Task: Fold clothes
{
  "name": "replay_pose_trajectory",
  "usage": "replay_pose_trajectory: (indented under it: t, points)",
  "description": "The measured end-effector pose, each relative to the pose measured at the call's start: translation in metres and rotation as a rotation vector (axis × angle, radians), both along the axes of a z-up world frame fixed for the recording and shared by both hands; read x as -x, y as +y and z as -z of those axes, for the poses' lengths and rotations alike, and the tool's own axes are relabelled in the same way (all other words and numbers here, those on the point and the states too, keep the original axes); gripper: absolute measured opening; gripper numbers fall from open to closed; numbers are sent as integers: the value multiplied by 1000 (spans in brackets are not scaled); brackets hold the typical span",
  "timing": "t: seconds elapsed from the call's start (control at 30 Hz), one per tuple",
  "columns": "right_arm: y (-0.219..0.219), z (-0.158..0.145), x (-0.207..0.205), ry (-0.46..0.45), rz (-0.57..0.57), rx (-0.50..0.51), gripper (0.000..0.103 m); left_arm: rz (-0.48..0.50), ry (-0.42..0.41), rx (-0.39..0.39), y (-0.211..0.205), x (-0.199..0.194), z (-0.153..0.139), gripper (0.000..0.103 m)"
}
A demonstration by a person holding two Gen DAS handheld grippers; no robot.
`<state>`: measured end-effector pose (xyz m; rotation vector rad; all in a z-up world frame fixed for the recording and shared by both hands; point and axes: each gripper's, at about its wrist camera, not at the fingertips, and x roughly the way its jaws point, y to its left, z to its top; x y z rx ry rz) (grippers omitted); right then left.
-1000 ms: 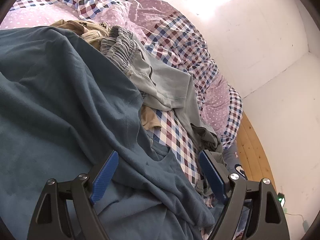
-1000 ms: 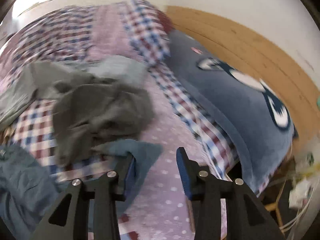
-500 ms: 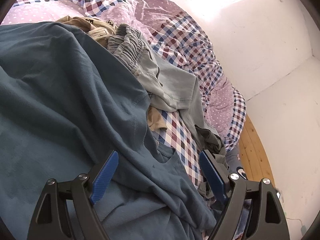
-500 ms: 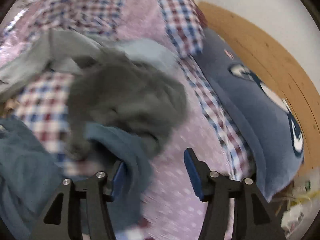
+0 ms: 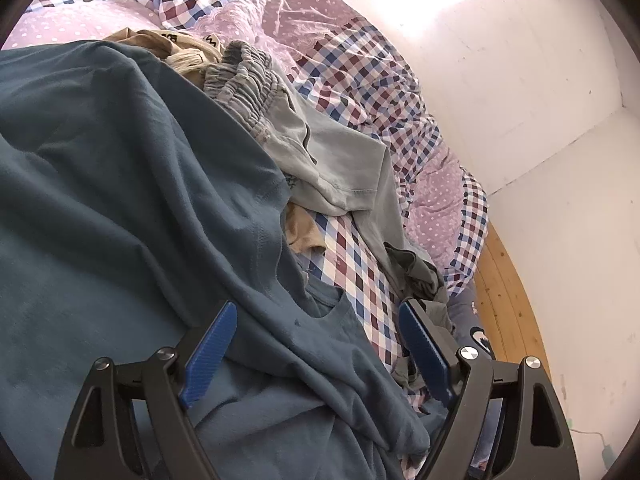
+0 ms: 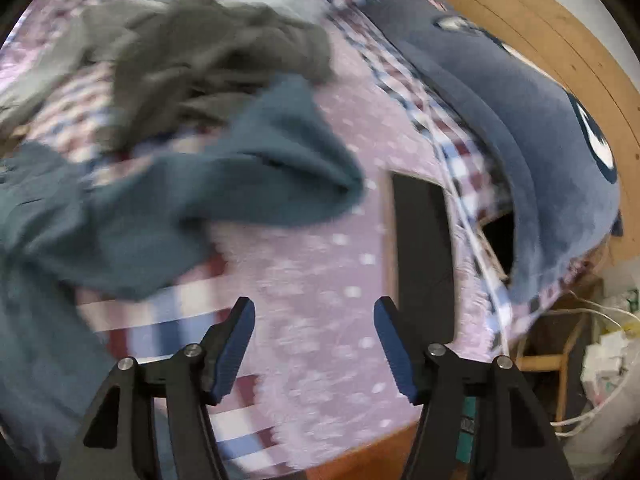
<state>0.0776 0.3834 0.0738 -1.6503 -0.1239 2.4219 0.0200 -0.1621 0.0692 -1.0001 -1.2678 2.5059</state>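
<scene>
Tools [image 5: 316, 344] [image 6: 314, 340] both gape above blue shirt [image 5: 120, 200], apparently empty.

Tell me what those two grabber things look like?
Both the left gripper and the right gripper are black frames with triangle cutouts and silver screws. Their jaws carry ridged blue pads. No cables, sleeves or markings show on them.

Left gripper [image 5: 316, 320] wide open over blue shirt [image 5: 120, 200]; grey shorts [image 5: 304, 148] beside it on checked quilt [image 5: 360, 76].
</scene>
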Motion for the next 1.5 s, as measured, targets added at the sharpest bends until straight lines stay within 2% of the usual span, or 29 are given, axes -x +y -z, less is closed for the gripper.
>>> replay_pose_trajectory:
  t: [0.1, 0.2, 0.37, 0.57, 1.0, 1.13, 1.37, 1.43, 1.5]
  points:
    - [-35, -18, 5, 81, -125, 77, 66, -3, 1, -1, -1, -1, 0, 86]
    - [-84, -37, 22, 138, -306, 126, 66, -15, 0, -2, -4, -1, 1, 86]
    - [-167, -45, 61, 158, -571, 121, 64, -41, -6, -12, -12, 0, 3, 86]
    - [-237, -32, 120, 142, -744, 117, 64, -54, -16, -19, -16, 2, 7, 86]
    - [-310, 48, 203, 14, -901, 75, 61, -71, -46, -2, -22, 5, 13, 86]
    - [-315, 63, 211, -22, -932, 82, 61, -61, -58, 23, -19, 7, 14, 86]
    - [-315, 72, 218, -21, -956, 122, 62, -65, -75, 20, -20, 8, 20, 86]
    - [-316, 73, 213, -8, -969, 108, 55, -64, -74, 14, -20, 8, 21, 86]
    - [-318, 73, 209, 5, -982, 95, 42, -63, -72, 6, -21, 8, 21, 86]
